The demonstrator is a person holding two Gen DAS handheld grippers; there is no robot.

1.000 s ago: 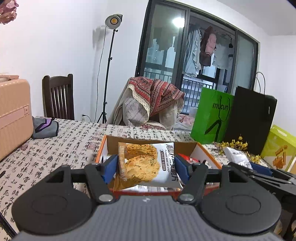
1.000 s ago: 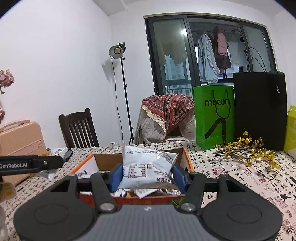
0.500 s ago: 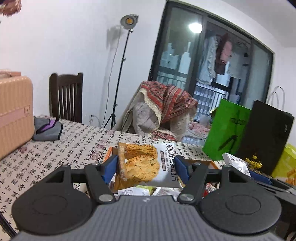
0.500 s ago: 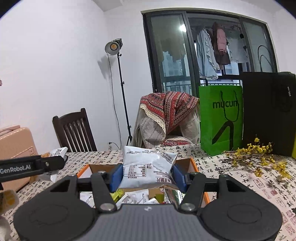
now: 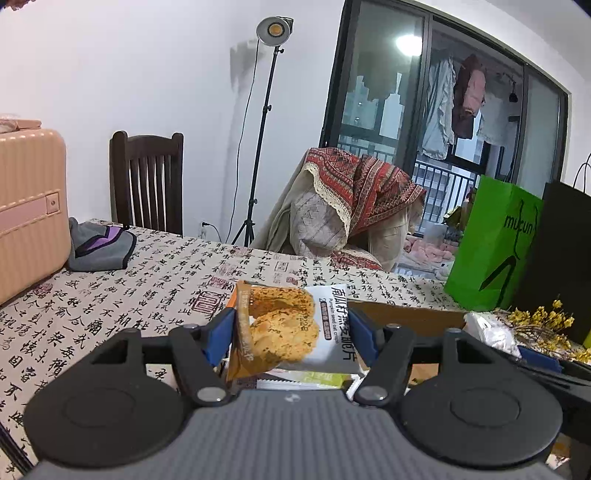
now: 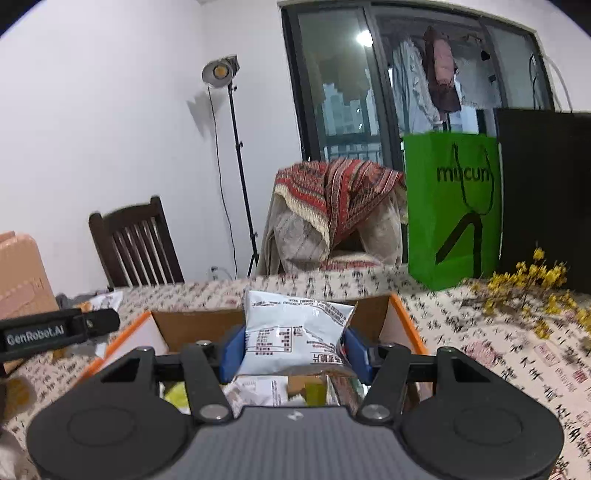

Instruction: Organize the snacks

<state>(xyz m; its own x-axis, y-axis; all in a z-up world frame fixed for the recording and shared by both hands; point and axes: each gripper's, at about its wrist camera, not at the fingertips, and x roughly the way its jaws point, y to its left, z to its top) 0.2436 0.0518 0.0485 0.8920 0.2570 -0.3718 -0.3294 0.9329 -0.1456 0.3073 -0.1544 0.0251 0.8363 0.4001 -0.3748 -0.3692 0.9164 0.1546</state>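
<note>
- The left gripper [image 5: 291,334] grips a cracker packet [image 5: 284,330] between its blue pads, held up over the cardboard box [image 5: 406,314]; the gripper's own body hides most of the box from this side.
- The packet's Chinese lettering runs down its white side, and beside it "Pumpkin seed oat crisps" is just readable.
- Beneath it, only thin strips of other wrappers [image 5: 306,380] peek out, too cut off to name.
- In the right wrist view, the right gripper [image 6: 293,349] clamps a white snack bag [image 6: 291,338], back side showing, print too small to read, right above the orange-edged box [image 6: 406,325].
- More packets [image 6: 258,393] lie in the box, half hidden by the gripper.
- At 9 o'clock in that view, the other tool's bar [image 6: 55,328] reads "GenRobot.AI".
- The table edge there is smeared with blur.
- The tablecloth [image 5: 110,295] is covered in black calligraphy.
- At 2 o'clock from the box stand a green bag [image 6: 452,206] marked "mucun" and a black bag [image 6: 546,192], with yellow flowers [image 6: 532,280] lying in front.
- At 10 o'clock in the left view sit a peach suitcase [image 5: 31,206], cut off by the frame, and a grey pouch [image 5: 99,247].
- Past the table: a dark chair [image 5: 147,181], a lamp stand [image 5: 271,33], and a draped seat [image 5: 347,206].
</note>
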